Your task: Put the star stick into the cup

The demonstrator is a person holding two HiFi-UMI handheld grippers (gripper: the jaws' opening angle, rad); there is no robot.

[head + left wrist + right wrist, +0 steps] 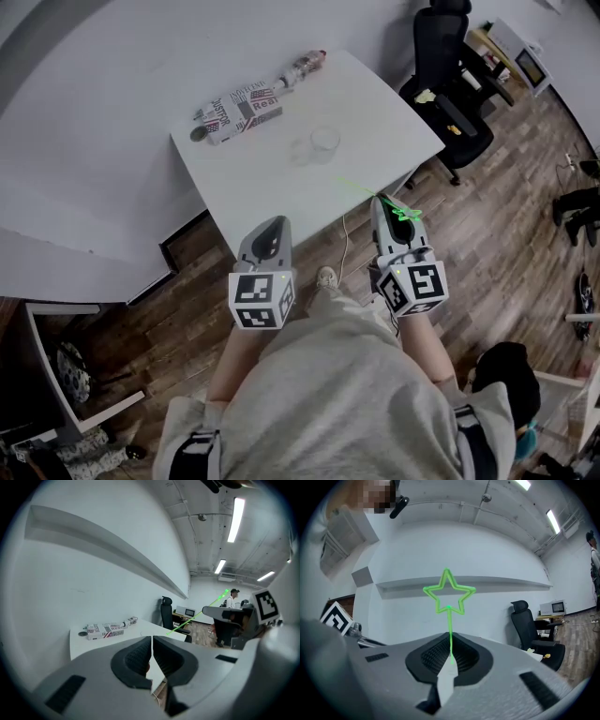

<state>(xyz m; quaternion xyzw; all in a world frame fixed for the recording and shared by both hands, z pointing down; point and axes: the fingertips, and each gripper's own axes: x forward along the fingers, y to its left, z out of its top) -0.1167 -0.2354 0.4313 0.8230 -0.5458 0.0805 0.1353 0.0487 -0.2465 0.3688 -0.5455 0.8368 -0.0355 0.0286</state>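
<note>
**Green star stick pinched in the right gripper, cup waiting on the table**

Head view: both grippers hang just off the near edge of the white table, above the wood floor and the person's grey-clad lap. The right gripper grips the star stick. The stick's thin tail crosses the table's near edge. Its star end lies back over the gripper's body, where it is a tangle that is hard to read. The left gripper sits to the left of the right one, also off the near edge. The clear cup stands upright near the middle of the table, well apart from the stick and faint against the white top. A printed box lies at the table's far left. A rolled packet lies at the far edge, and what it is cannot be told.

Left gripper view: the jaws are closed pad against pad with nothing between them. Beyond them the table top shows the box, but the cup cannot be made out. The stick is a green line slanting up from over the table toward the right gripper. An office chair stands past the table's far side.

Right gripper view: the pads clamp the stick's stem. The star outline stands upright above the jaws against a white wall. The tail and the table are hidden under the gripper's body.
</note>
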